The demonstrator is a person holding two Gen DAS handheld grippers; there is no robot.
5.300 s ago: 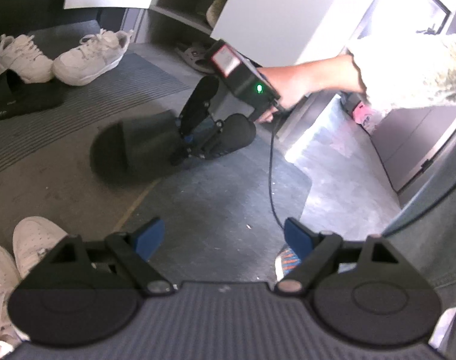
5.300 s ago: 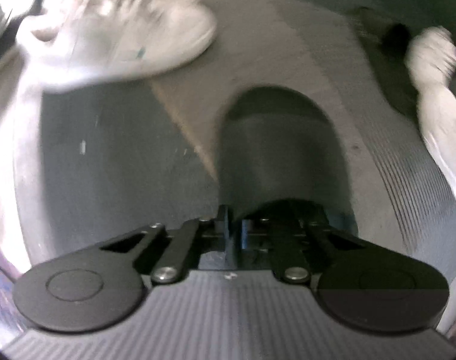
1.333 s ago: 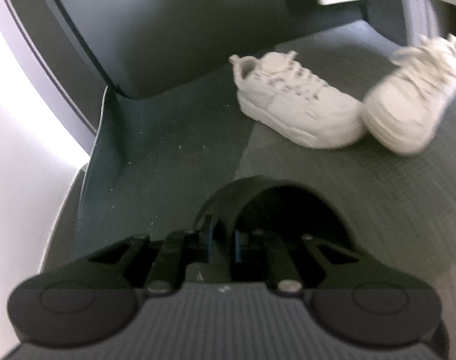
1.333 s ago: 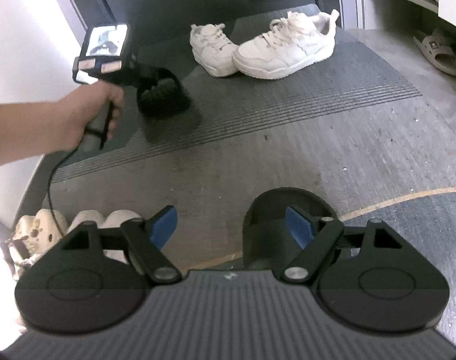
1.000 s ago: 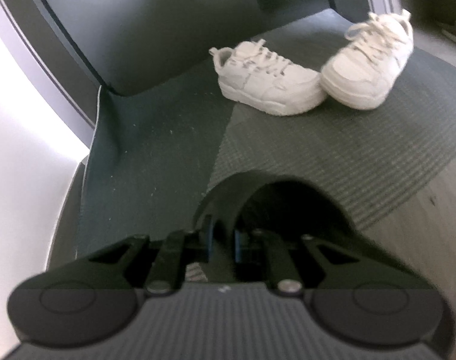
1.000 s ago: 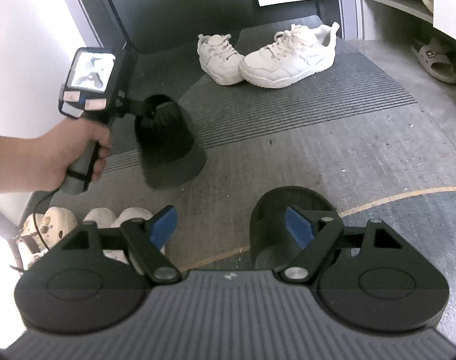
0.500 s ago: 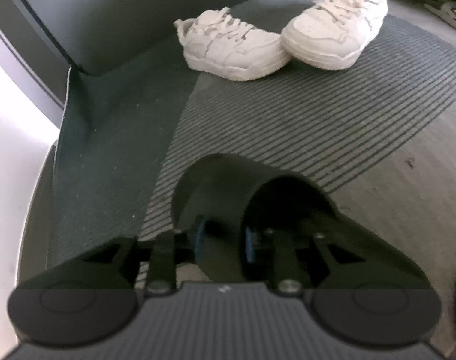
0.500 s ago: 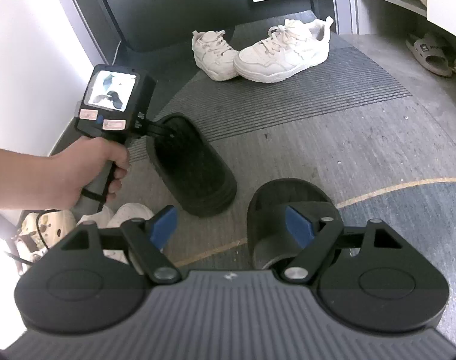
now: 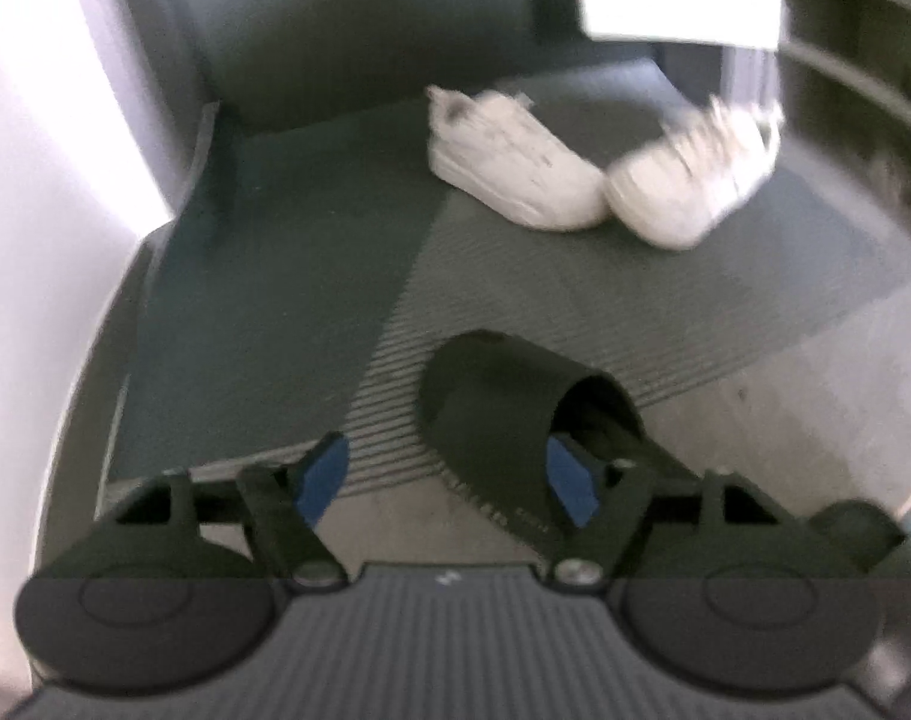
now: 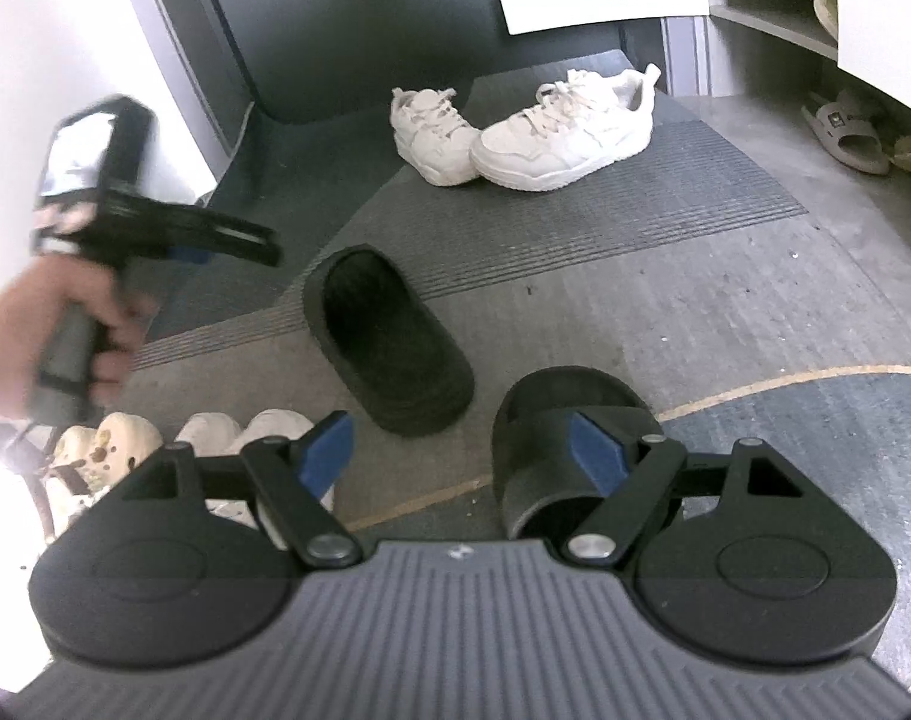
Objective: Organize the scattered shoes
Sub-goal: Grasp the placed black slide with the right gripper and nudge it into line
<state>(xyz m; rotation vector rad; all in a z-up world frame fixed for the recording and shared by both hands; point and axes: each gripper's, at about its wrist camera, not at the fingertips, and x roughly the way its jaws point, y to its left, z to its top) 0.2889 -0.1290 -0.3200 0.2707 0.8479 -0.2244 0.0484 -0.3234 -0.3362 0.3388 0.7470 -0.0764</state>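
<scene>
We had both claws spread wide and empty. Our left claw [image 9: 443, 474] hovered just behind the black slide [image 10: 389, 339], which lay on the floor at the ribbed mat's [image 10: 575, 222] near edge, its long axis slanting away to the left. Its twin slide [image 10: 566, 438] lay just right of it, under our right claw [image 10: 464, 441], toe pointing away, so our right was nearer. White sneakers [image 10: 524, 129] sat farther back on the mat; nothing blocked us
</scene>
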